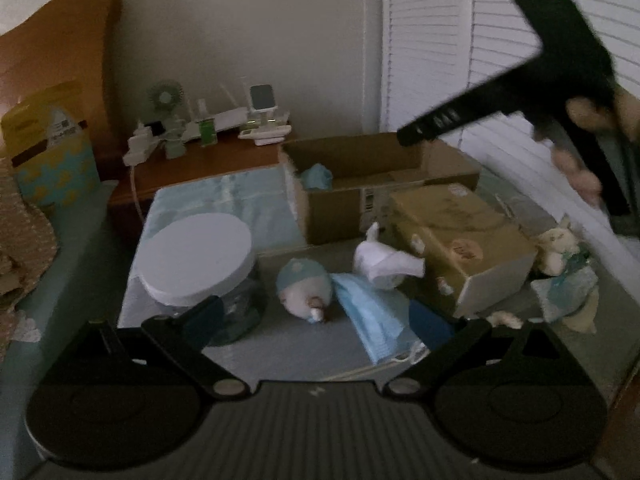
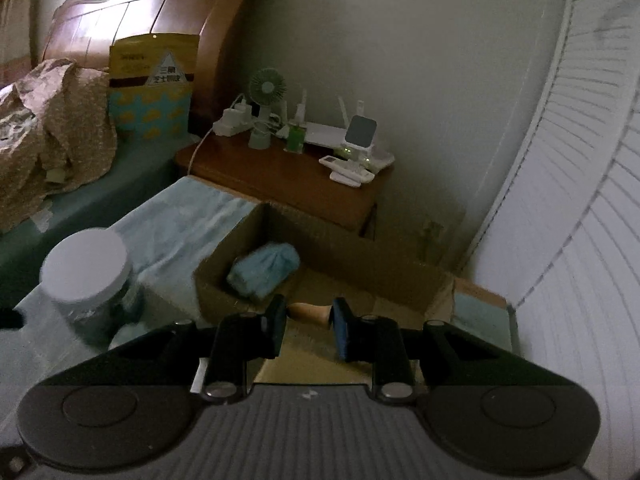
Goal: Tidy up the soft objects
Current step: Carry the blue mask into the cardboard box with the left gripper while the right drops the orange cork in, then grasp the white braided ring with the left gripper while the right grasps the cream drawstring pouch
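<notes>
Right gripper (image 2: 307, 330): fingers partly apart, a tan soft object (image 2: 310, 313) between them; clamping cannot be told.
Left gripper (image 1: 316, 322): fingers wide apart, nothing held.
Cardboard box (image 2: 360, 264): beneath the right gripper, blue soft toy (image 2: 264, 265) inside, far left.

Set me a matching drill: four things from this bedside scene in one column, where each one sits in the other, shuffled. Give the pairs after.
Things:
1. blue soft toy
2. small green fan
3. white-lidded jar
4. yellow snack bag

Places:
A. propped against the wooden headboard
B. on the nightstand among chargers
C. inside the open cardboard box
D. on the pale blue cloth, just beyond the left tongs

Pairs: 1-C, 2-B, 3-D, 4-A
</notes>
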`<action>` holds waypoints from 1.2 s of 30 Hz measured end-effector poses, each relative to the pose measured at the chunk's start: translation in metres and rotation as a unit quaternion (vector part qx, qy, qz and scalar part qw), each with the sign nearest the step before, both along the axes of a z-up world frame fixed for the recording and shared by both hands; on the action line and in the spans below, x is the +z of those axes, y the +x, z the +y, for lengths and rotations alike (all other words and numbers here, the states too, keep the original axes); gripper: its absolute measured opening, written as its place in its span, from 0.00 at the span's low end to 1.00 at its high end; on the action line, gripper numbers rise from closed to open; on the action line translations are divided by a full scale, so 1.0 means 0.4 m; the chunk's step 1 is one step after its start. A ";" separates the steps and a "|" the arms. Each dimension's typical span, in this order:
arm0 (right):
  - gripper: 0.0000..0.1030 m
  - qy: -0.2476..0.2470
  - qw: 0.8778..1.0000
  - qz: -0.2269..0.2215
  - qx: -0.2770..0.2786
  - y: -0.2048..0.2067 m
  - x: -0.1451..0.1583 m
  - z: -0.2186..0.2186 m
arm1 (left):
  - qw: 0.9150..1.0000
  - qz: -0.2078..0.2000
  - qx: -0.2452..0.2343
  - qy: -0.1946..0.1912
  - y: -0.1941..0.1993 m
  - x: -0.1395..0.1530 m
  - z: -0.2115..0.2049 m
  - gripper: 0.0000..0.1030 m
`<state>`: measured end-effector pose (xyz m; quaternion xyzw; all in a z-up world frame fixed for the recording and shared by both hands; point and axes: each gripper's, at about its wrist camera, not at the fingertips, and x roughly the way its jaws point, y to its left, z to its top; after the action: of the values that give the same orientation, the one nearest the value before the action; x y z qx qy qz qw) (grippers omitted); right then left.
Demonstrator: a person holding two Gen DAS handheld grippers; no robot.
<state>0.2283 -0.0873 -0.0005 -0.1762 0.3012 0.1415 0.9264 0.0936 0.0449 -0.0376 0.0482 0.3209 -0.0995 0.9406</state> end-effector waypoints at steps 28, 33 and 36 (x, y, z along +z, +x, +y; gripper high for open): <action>1.00 0.035 0.997 -0.025 -0.063 -0.207 0.015 -0.090 | 1.000 0.002 -0.014 -0.015 -0.052 0.004 0.002 0.98; 1.00 0.037 0.993 -0.020 -0.112 -0.306 -0.031 -0.148 | 0.999 0.002 -0.035 -0.017 -0.068 0.004 -0.018 0.98; 1.00 0.035 0.990 -0.006 -0.138 -0.357 -0.067 -0.187 | 0.999 0.004 -0.050 -0.013 -0.077 0.001 -0.037 0.98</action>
<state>0.0856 -0.1621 -0.0273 -0.1016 0.3116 0.0217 0.9445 0.0629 0.0302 -0.0370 0.0515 0.3209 -0.1512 0.9335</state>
